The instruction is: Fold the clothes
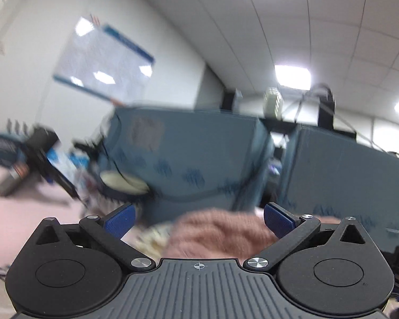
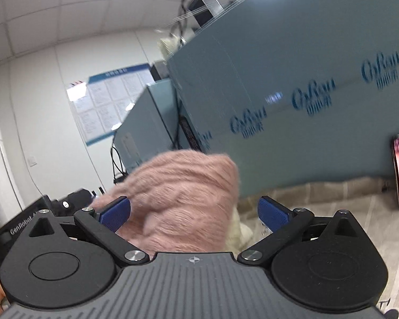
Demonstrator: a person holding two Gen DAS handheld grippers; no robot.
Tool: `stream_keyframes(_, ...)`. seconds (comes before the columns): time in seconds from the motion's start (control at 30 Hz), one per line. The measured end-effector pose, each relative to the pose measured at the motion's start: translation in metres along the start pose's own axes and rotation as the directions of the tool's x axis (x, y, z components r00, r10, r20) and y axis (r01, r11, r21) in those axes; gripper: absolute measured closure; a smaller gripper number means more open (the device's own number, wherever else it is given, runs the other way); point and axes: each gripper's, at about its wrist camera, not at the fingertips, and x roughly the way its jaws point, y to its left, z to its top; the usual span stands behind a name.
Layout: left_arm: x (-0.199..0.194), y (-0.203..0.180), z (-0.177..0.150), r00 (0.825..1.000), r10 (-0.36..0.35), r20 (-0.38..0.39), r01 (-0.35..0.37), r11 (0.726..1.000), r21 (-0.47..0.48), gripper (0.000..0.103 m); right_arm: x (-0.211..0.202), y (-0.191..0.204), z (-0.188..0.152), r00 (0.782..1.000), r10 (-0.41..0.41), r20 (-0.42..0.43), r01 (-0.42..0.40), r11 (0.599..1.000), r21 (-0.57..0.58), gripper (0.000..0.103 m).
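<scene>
**Fluffy pink sweater sits between wide-open jaws**

Left wrist view: the left gripper (image 1: 199, 219) has its jaws far apart. The pink sweater (image 1: 220, 235) lies low between them, nearer the right blue pad and not squeezed. It stretches sideways, from one jaw toward the other.

Right wrist view: the right gripper (image 2: 194, 210) is wide open too. The pink sweater (image 2: 181, 196) bulges up between the jaws, right beside the left pad. The heap stands tall, leaning right.

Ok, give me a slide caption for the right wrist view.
Open right tool level before a fuzzy pink knitted sweater, pale blue printed foam boards behind.
</scene>
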Motion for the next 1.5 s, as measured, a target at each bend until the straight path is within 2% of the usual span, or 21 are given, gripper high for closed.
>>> stream_keyframes(0.07,-0.01,-0.002,0.004,0.999,0.035,0.034,-0.035,0.999,0.01,0.0,-0.004,0.004,0.0,1.0,0.006,0.029,-0.006,1.0,-0.029,0.0)
stream_keyframes(0.23,-0.047,-0.004,0.014,0.995,0.076,0.059,-0.078,0.997,0.022,0.0,-0.017,0.018,0.009,0.995,0.041,0.088,-0.035,0.997,-0.071,0.0)
stream_keyframes(0.43,-0.091,-0.004,0.03,0.994,0.093,0.058,-0.094,0.996,-0.001,0.0,-0.049,0.05,0.041,0.974,0.18,0.135,-0.178,0.984,-0.03,0.0)
stream_keyframes(0.53,-0.105,-0.006,0.034,0.995,0.097,0.023,-0.097,0.995,-0.022,0.0,-0.065,0.067,0.049,0.976,0.195,0.098,-0.193,0.981,-0.029,0.0)
stream_keyframes(0.6,-0.114,-0.007,0.035,0.995,0.099,-0.001,-0.099,0.994,-0.055,0.0,-0.074,0.079,0.05,0.982,0.183,0.04,-0.181,0.982,-0.056,0.0)
stream_keyframes(0.7,-0.126,-0.006,0.032,0.994,0.104,-0.013,-0.105,0.985,-0.136,0.0,-0.089,0.088,0.047,0.99,0.132,-0.04,-0.135,0.989,-0.068,0.0)
stream_keyframes(0.8,-0.136,-0.01,0.03,0.994,0.093,-0.063,-0.103,0.98,-0.173,0.0,-0.109,0.086,0.047,0.994,0.07,-0.086,-0.071,0.997,-0.014,0.0)
stream_keyframes(0.87,-0.144,-0.017,0.032,0.993,0.077,-0.087,-0.088,0.986,-0.139,0.0,-0.12,0.084,0.054,0.993,0.027,-0.114,-0.025,1.0,0.019,0.0)
stream_keyframes(1.07,-0.166,-0.047,0.056,0.99,0.103,-0.092,-0.106,0.994,-0.034,0.0,-0.149,0.077,0.069,0.994,0.027,-0.103,-0.031,0.999,-0.039,0.0)
stream_keyframes(1.17,-0.176,-0.067,0.069,0.99,0.119,-0.079,-0.118,0.993,0.019,0.0,-0.149,0.072,0.071,0.99,0.017,-0.141,-0.022,0.999,-0.036,0.0)
stream_keyframes(1.33,-0.188,-0.094,0.078,0.98,0.196,-0.033,-0.189,0.971,0.145,0.0,-0.146,0.073,0.071,0.981,0.018,-0.194,-0.028,0.999,-0.047,0.0)
stream_keyframes(1.5,-0.184,-0.096,0.078,0.964,0.265,-0.036,-0.258,0.957,0.134,0.0,-0.145,0.072,0.069,0.979,0.012,-0.203,-0.022,0.999,-0.048,0.0)
